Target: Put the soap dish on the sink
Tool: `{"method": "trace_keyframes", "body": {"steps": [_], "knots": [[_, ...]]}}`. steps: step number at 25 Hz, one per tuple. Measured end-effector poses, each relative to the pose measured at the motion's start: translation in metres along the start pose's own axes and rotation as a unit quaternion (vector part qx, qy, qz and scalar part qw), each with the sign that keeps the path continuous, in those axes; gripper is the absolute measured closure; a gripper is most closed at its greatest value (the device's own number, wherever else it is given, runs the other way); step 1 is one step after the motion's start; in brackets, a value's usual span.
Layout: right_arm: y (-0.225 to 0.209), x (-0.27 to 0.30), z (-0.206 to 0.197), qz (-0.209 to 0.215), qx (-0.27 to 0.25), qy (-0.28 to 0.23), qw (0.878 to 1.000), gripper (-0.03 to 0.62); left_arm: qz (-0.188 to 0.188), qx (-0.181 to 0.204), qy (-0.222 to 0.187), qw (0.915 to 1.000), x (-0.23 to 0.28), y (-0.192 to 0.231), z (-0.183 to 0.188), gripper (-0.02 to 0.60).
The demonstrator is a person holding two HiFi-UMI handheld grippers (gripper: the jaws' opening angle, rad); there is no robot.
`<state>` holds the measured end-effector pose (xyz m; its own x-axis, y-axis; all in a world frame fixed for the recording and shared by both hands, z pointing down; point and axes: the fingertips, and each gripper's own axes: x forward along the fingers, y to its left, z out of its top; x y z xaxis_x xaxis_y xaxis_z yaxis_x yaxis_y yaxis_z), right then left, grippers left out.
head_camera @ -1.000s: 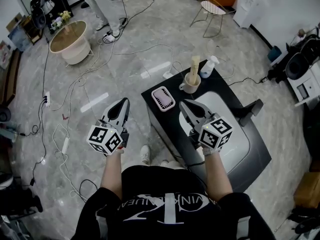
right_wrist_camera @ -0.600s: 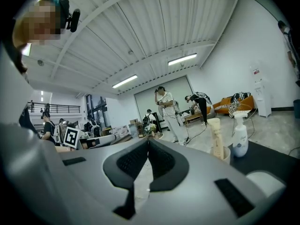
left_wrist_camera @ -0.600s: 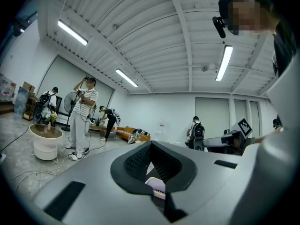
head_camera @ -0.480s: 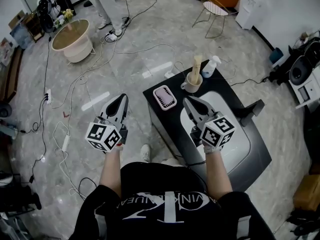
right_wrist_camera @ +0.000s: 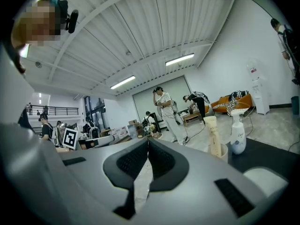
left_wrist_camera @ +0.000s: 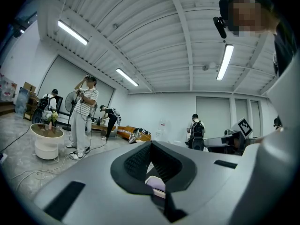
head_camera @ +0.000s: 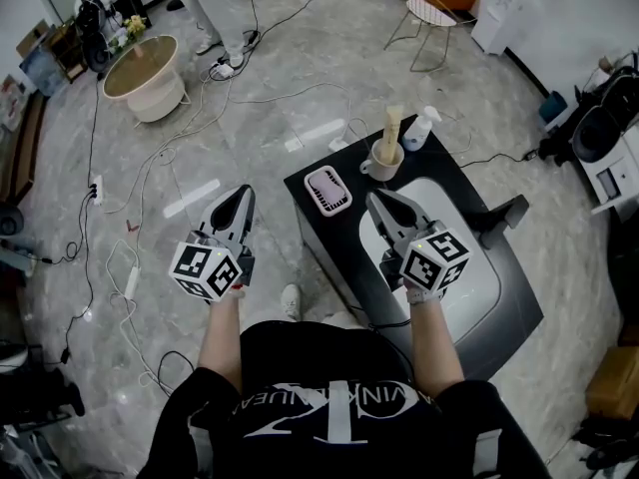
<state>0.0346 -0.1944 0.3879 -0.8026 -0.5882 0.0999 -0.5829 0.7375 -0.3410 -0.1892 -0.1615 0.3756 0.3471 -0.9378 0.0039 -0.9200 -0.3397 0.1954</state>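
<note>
The grey marble floor [head_camera: 280, 78] filled most of the head view, with cables [head_camera: 150, 183] trailing across it. In front of me stood the black tabletop [head_camera: 454, 173], and the white sink [head_camera: 481, 279] was sunk into it. A round cream coffee table [head_camera: 140, 76] stood well apart, far off to the left.

I held my left tool [head_camera: 243, 200] over the floor, to the left of the tabletop. Its jaws were clenched tip to tip with nothing between them. My right tool [head_camera: 377, 204] hung over the sink's near edge. It was clenched too, and empty.

The soap dish [head_camera: 327, 191], white with a lilac ribbed inset, lay flat on the tabletop near its left corner, just beside the sink and outside the basin. In the head view it sat between my two tools, touched by neither.

Behind it, at the tabletop's far corner, stood a cream cup [head_camera: 381, 165] with a pale tube [head_camera: 391, 128] upright in it. A white pump bottle [head_camera: 419, 131] stood just beside them.
</note>
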Motion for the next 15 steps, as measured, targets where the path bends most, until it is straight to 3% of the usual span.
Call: {"method": "trace_keyframes", "body": {"steps": [15], "knots": [[0.0035, -0.0027, -0.0072, 0.002, 0.009, 0.007, 1.000, 0.568, 0.003, 0.001, 0.007, 1.0000, -0.0067, -0.0025, -0.0029, 0.568]]}}
